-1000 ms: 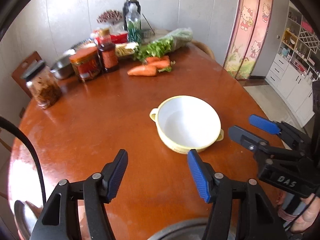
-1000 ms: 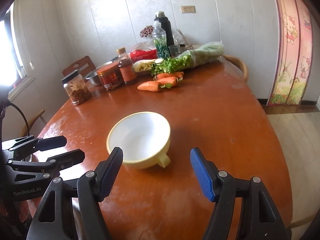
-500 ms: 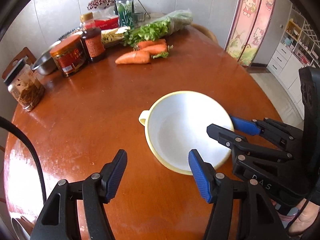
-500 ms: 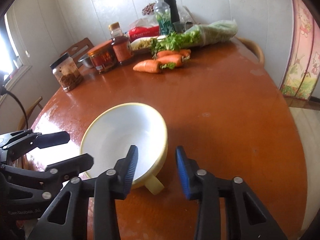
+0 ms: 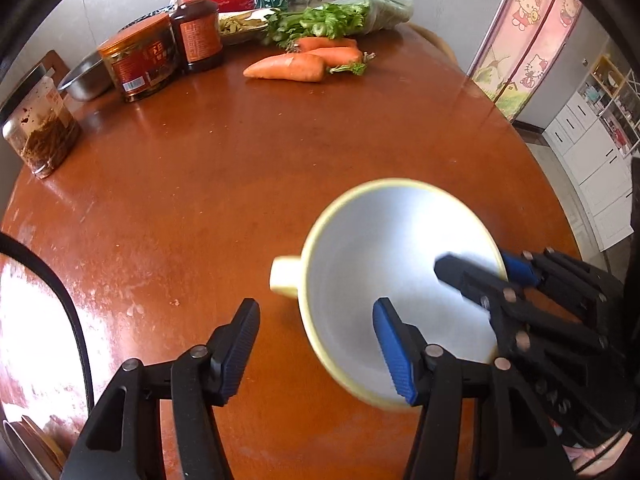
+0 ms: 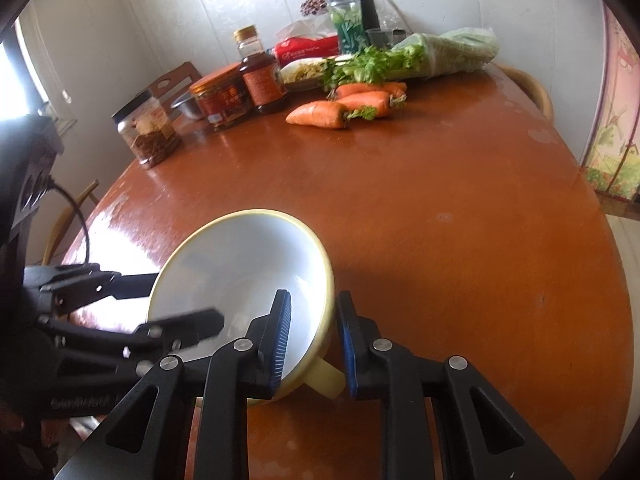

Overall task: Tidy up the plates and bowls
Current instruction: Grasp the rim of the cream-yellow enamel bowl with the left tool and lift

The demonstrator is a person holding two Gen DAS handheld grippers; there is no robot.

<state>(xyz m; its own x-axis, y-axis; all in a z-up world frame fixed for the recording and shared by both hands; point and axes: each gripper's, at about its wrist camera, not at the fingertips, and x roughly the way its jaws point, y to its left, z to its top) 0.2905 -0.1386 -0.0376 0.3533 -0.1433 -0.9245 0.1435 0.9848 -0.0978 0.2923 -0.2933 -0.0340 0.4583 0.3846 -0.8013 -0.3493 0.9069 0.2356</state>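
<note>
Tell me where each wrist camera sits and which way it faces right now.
Left wrist: on the left gripper, angled steeply down at the bowl; its jaws straddle the near rim, not pressing; right gripper enters from the right.
Right wrist: on the right gripper, looking down across the table; jaws, just closing, pinch the bowl's rim above a handle; left gripper at left.
Shared: bowl, carrots, jars.

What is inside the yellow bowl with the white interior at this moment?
The bowl holds no food: its white inside is bare. One finger of the right gripper reaches inside, clamping the rim, and one finger of the left gripper is over the inside. The gripper fingers cover part of the bottom.
</note>
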